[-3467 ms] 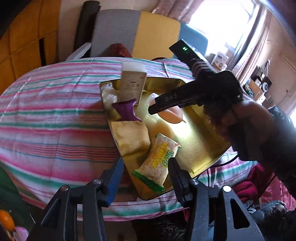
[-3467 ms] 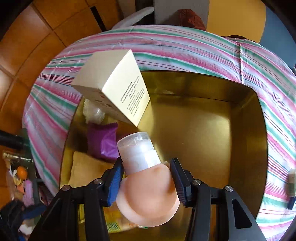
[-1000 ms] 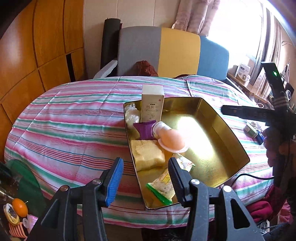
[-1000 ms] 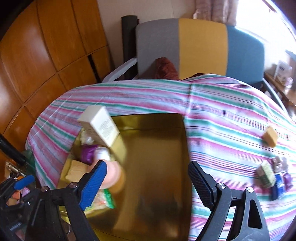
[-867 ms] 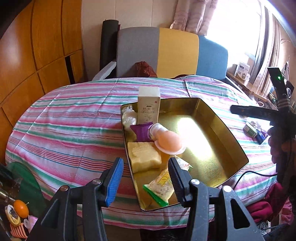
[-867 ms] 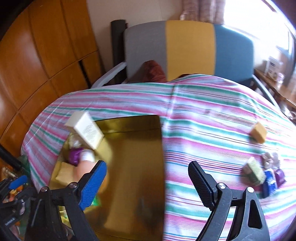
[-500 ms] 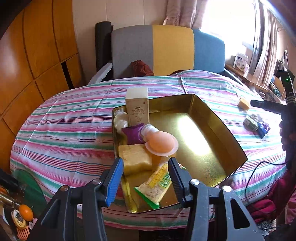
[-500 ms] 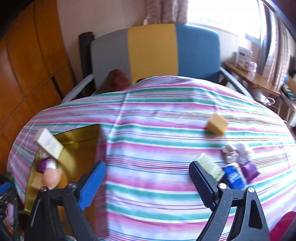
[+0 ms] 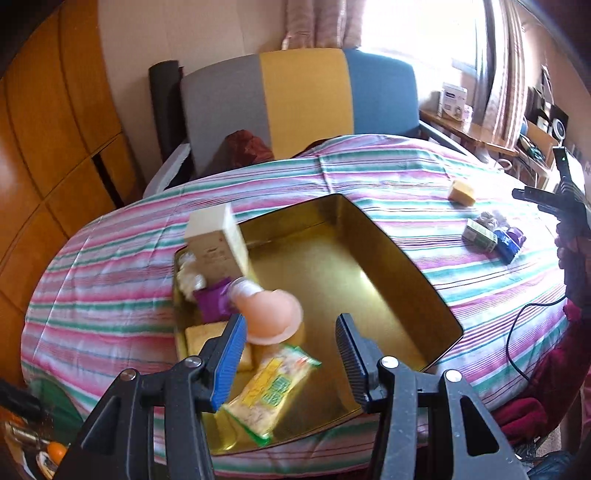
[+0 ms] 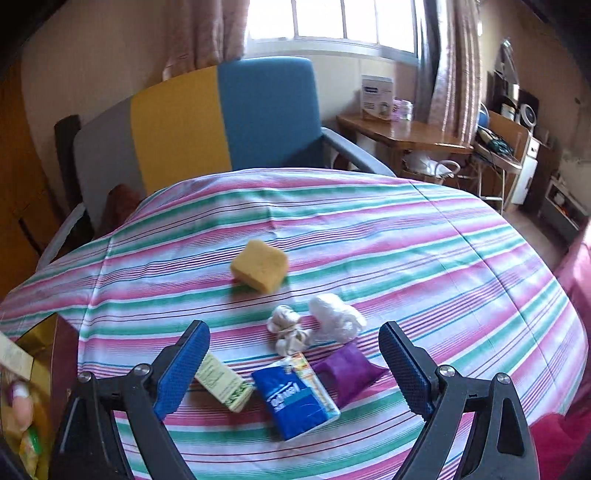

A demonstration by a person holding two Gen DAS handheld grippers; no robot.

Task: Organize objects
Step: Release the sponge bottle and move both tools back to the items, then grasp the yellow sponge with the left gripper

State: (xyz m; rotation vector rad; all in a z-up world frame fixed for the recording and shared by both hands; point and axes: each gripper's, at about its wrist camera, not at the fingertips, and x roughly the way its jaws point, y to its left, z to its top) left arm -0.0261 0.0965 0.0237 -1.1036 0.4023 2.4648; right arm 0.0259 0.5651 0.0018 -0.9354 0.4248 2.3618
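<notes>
Grippers both point down at a slant over a table [image 10: 406, 236] under a pink, green and white striped cloth.

The left gripper [image 9: 288, 354] hangs above the near left edge, its jaws partly apart with nothing pressed between them. Under it sits a gold tray [image 9: 373, 236] that fills the table's left half. Along the tray's left wall, far to near, lie a cream box [image 9: 216, 243] standing tilted, a white wad [image 9: 188, 280], a purple pouch [image 9: 212, 304], a peach bottle [image 9: 271, 315] on its side with its cap toward the box, a yellow sponge [image 9: 203, 338], and a yellow-green snack pack [image 9: 269, 395] at the near corner. The tray's right half is bare metal.

The right gripper [image 10: 293, 365] hovers over the right half of the table; its jaws are wide and opening, with nothing gripped. In the left wrist view it shows at the far right edge, held in a hand [image 9: 570, 254]. Below its fingers, near the table's near right edge, lie a green-and-white box [image 10: 223, 380], a blue tissue pack [image 10: 295, 398] and a second purple pouch [image 10: 349, 371], close together. Just beyond them rest a beige knotted bundle [image 10: 290, 328] and a clear plastic wad [image 10: 334, 317], touching. Farther in, apart from the cluster, sits a yellow sponge block [image 10: 260, 269].

Behind the table stands a chair [image 10: 221, 114] in grey, yellow and blue. Wood panelling [image 9: 55, 122] covers the left wall; a curtained window [image 10: 332, 26] and a wooden desk [image 10: 402, 134] lie to the right.
</notes>
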